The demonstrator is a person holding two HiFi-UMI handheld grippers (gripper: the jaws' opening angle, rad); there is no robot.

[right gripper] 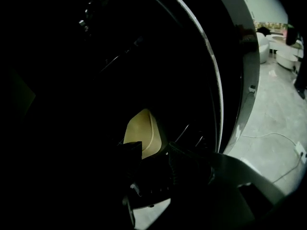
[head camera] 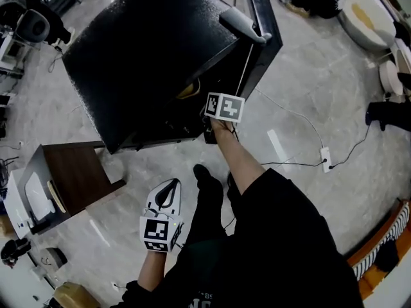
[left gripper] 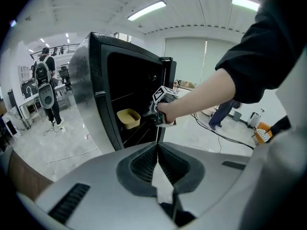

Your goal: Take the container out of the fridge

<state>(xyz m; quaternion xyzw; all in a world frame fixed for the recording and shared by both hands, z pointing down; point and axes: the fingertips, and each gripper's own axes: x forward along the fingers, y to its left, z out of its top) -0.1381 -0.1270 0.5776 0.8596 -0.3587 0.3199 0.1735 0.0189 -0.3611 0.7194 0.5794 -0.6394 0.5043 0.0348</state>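
Obs.: the black fridge (head camera: 141, 50) stands on a pale stone floor (head camera: 308, 76), its door (head camera: 260, 24) swung open to the right as seen from the head view. A silver handle (head camera: 243, 25) shows at the door's top edge.

Container (left gripper: 128, 118): pale yellow open tub, upright, inside the fridge on a wire shelf and near the shelf's front. From above only a sliver of it shows in the dark opening (head camera: 188, 90).

Right tool (right gripper: 152, 153): reaching into the fridge cavity on a bare forearm (head camera: 241, 159), with its marker cube (head camera: 225, 106) just outside the opening. Its jaws stand wide apart. In the right gripper view the container (right gripper: 143, 133) lies just ahead of the tips, its near end showing in the gap between them. No pad is pressed on it. The interior is too dark to say whether a tip touches the rim.

Left tool (left gripper: 157, 147): held low, well apart from the fridge, over the floor beside the person's leg (head camera: 170, 186). Its jaws meet at the tips with nothing between them.

A white cable runs across the floor to a power strip (head camera: 326, 159), right of the fridge.
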